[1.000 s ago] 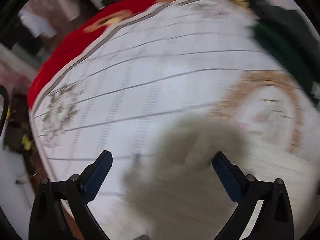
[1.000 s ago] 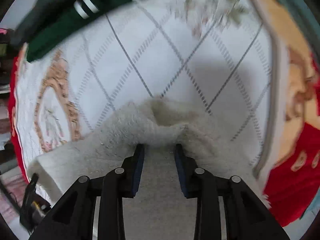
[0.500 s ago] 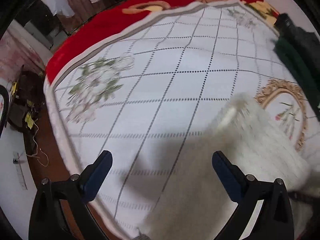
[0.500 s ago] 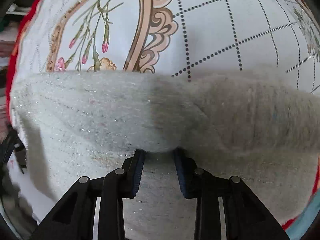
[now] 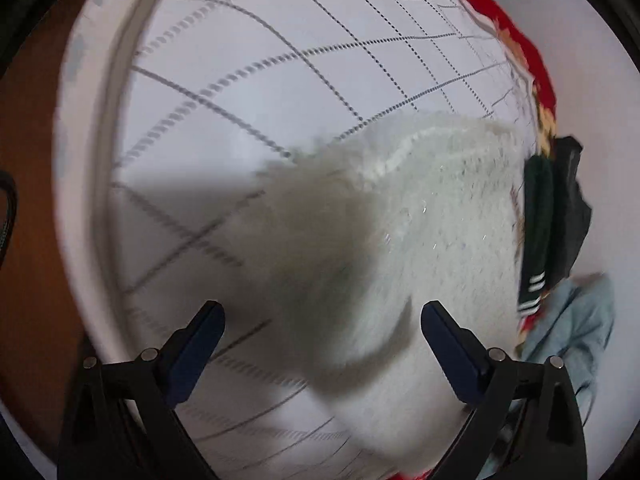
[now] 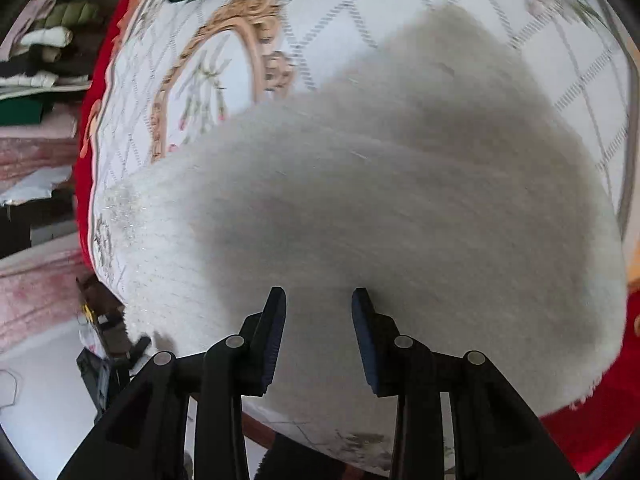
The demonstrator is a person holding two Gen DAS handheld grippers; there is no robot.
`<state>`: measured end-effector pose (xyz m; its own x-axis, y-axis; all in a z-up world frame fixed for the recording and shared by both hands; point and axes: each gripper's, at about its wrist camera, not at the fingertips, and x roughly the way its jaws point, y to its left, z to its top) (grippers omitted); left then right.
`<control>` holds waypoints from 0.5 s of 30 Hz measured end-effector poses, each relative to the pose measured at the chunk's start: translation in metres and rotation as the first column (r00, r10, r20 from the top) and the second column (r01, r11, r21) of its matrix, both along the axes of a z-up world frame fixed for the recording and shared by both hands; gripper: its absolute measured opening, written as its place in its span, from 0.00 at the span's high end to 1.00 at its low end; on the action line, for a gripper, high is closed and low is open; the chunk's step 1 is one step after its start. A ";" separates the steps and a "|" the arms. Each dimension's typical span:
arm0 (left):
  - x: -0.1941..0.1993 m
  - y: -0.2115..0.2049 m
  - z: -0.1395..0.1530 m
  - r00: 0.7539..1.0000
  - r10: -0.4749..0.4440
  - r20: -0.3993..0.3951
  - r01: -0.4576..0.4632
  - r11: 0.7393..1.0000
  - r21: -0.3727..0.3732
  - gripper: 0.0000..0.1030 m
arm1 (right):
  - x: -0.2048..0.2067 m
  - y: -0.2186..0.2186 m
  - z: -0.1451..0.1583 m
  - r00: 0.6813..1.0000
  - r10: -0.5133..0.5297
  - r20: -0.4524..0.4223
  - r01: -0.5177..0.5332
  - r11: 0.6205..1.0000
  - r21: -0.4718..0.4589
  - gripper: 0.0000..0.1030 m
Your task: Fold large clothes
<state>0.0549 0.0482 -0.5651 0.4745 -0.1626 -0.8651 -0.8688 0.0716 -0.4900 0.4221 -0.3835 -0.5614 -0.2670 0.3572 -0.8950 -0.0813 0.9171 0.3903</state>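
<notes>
On bedspread [image 5: 248, 80]: white sweater [image 5: 432, 216] | left jaws apart | right jaws opening, unclamped

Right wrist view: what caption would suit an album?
Right gripper opening over a fluffy white sweater on a patterned bedspread.

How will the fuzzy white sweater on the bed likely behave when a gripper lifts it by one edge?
The white sweater will probably go floppy: it already lies in soft rounded folds on the bedspread. Its thick fuzzy knit suggests pads would hold it without slipping. It looks bulky, so a one-edge lift would likely leave most of it dragging.
</notes>
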 end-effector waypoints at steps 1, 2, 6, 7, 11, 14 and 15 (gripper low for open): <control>0.010 0.000 -0.001 1.000 -0.005 -0.019 0.006 0.999 0.049 0.03 | -0.004 -0.007 -0.005 1.000 -0.011 -0.020 0.011 1.000 0.007 0.65; 0.017 0.000 0.001 0.999 -0.009 -0.041 0.013 0.995 0.096 0.04 | -0.005 -0.016 -0.009 0.999 -0.018 -0.036 0.019 1.000 0.017 0.65; 0.051 0.000 0.014 0.989 -0.040 -0.139 0.080 0.952 0.296 0.62 | -0.014 -0.017 -0.016 0.999 0.004 -0.037 -0.003 1.000 0.023 0.65; 0.058 -0.001 0.020 0.989 -0.072 -0.133 0.113 0.936 0.333 0.68 | -0.014 -0.012 -0.013 0.999 0.018 -0.031 -0.018 1.000 0.015 0.65; 0.060 0.008 0.053 0.991 -0.124 -0.054 0.135 0.911 0.390 0.76 | -0.013 -0.003 0.002 0.999 0.054 0.004 -0.054 0.998 -0.014 0.64; 0.041 0.024 0.073 0.995 -0.103 -0.002 0.096 0.915 0.392 0.77 | -0.008 -0.008 0.016 0.997 0.068 0.025 -0.067 0.998 -0.018 0.64; 0.031 0.031 0.081 0.996 -0.093 -0.001 0.085 0.907 0.413 0.77 | -0.007 -0.009 0.016 0.997 0.068 0.025 -0.068 0.998 -0.017 0.64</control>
